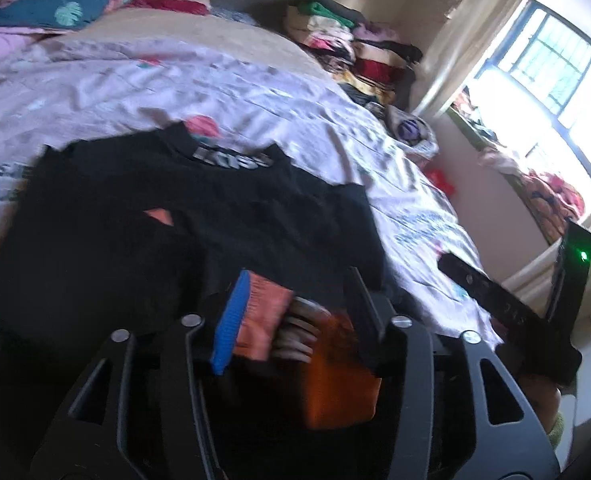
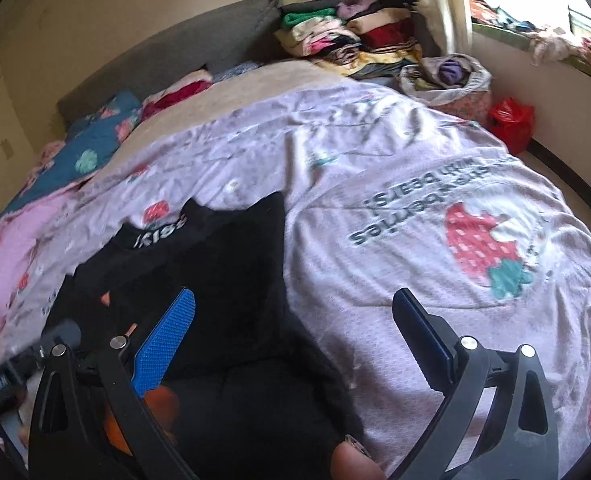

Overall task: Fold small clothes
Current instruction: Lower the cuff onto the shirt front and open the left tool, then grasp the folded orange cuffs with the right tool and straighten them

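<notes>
A black small garment [image 1: 167, 216] with white lettering at its collar lies spread on the pink strawberry-print bedcover [image 1: 175, 88]. My left gripper [image 1: 295, 312] hangs low over its near edge, jaws partly apart. An orange and pink striped part of the cloth [image 1: 267, 320] lies between the blue pad [image 1: 231, 320] and the black finger without being pinched. In the right wrist view the same black garment [image 2: 223, 280] fills the lower left. My right gripper [image 2: 295, 320] stands wide open above the garment's right edge, nothing in it.
A stack of folded clothes [image 2: 355, 36] sits at the far corner, with a fabric basket [image 2: 447, 80] and a red bag [image 2: 511, 120] beside the bed. Blue floral pillows [image 2: 95, 140] lie at the grey headboard. A bright window [image 1: 547, 60] is on the right.
</notes>
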`<action>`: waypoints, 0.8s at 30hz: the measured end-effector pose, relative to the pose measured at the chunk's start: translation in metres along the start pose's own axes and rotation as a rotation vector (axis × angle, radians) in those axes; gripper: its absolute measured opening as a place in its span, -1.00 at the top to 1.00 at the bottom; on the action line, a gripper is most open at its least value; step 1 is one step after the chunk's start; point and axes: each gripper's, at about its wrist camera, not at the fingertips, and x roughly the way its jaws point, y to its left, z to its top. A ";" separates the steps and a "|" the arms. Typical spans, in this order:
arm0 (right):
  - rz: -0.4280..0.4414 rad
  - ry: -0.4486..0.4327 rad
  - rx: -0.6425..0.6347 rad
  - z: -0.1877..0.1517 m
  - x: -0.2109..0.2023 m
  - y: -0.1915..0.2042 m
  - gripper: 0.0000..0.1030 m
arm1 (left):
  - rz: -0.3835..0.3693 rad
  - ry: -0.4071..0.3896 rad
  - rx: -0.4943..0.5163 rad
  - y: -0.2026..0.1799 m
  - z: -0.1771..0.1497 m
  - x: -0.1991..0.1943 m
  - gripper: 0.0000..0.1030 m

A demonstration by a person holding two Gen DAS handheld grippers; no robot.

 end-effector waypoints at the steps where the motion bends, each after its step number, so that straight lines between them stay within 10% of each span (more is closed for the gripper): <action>1: 0.021 0.018 -0.017 -0.003 0.003 0.006 -0.91 | 0.025 -0.012 -0.006 0.005 0.002 -0.005 0.04; 12: 0.156 0.252 -0.120 -0.053 0.040 0.064 -0.42 | 0.327 -0.134 -0.127 0.100 0.015 -0.063 -0.21; 16: 0.126 0.242 -0.133 -0.061 0.040 0.071 0.18 | 0.339 -0.150 -0.207 0.129 0.011 -0.076 -0.21; 18: 0.154 0.223 -0.132 -0.060 0.037 0.073 0.79 | 0.340 -0.154 -0.243 0.140 0.008 -0.080 -0.21; 24: 0.222 0.059 -0.271 -0.034 0.002 0.099 0.90 | 0.352 -0.140 -0.257 0.155 0.002 -0.080 -0.21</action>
